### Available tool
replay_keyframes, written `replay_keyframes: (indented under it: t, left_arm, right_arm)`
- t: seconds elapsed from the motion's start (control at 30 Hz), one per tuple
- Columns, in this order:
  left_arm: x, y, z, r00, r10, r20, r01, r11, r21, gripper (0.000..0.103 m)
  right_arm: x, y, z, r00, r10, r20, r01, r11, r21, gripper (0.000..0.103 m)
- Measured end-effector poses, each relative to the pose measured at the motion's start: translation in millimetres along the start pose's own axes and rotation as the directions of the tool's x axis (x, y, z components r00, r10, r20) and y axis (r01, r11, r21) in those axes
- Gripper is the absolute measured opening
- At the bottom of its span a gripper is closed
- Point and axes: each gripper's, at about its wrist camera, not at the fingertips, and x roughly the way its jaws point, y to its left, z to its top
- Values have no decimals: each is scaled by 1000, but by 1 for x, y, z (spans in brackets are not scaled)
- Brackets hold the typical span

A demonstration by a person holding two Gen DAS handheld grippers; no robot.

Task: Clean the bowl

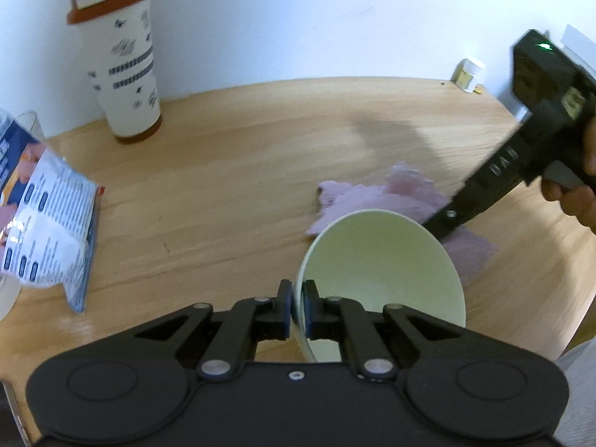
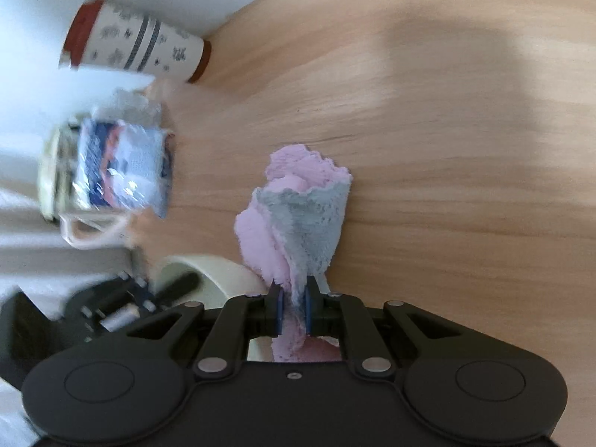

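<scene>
Above the wooden table (image 1: pixel 223 171), your left gripper (image 1: pixel 296 307) clamps its jaws on the pale green bowl (image 1: pixel 380 272) rim; with the right gripper (image 2: pixel 292 307) pinching the pink cloth (image 2: pixel 298 205), hold the bowl steady and wipe inside.

Bowl (image 1: pixel 383 260) looks smooth, slightly glossy, pale green. Cloth (image 2: pixel 298 216) is fuzzy pink-and-grey terry. Table (image 1: pixel 231 186) is light matt wood grain. Both grippers are matt black plastic; packet (image 1: pixel 48 223) is shiny, crinkly foil.
</scene>
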Motion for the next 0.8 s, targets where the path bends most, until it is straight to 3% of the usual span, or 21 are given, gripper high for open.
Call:
replay_keyframes:
  t: [0.07,0.1,0.13,0.17,0.2,0.27,0.33,0.4,0.5,0.53,0.57,0.73,0.8]
  left_arm:
    - [2,4,0,1000,-4,-10,3,1000,-11,6]
    - [3,5,0,1000,-5,-15,4,1000,-13,6]
    - [2,5,0,1000,-4,-17,4,1000,-12,6]
    - [3,6,0,1000,-6,-23,6,1000,-10,6]
    - [4,7,0,1000,-8,-29,8,1000,-8,6]
    - [4,9,-1,999,-13,-36,12,1000,-6,6]
    - [4,10,-1,999,-18,-43,18,1000,-5,6]
    - [4,9,-3,999,-20,-49,20,1000,17,6]
    - [5,10,-4,998,-24,-50,26,999,34,6]
    - [5,10,-4,998,-27,-50,29,999,39,6]
    - [6,11,-4,998,-29,-53,31,999,36,6]
    - [7,11,-4,998,-31,-59,33,998,44,6]
    - [7,12,-3,997,-33,-66,35,999,41,7]
  right_arm:
    - [-1,10,-4,998,-63,22,65,993,-95,18]
    - [-2,20,-8,993,-105,45,111,977,-181,25]
    - [-4,31,-14,986,-148,72,162,950,-268,31]
    - [-6,40,-19,977,-189,103,213,911,-352,46]
    - [-8,49,-25,964,-227,138,264,863,-430,54]
    - [-12,66,-38,938,-280,204,346,738,-579,58]
    - [-14,82,-51,920,-300,252,386,578,-719,60]
    - [-15,92,-61,920,-292,262,373,444,-815,70]
    - [-7,101,-71,927,-275,253,319,230,-919,72]
    - [-1,104,-74,929,-277,245,285,113,-952,73]
    - [5,106,-75,932,-281,231,254,48,-966,76]
    - [40,106,-56,933,-331,144,134,-53,-990,78]
    - [54,100,-42,926,-359,118,109,-45,-993,71]
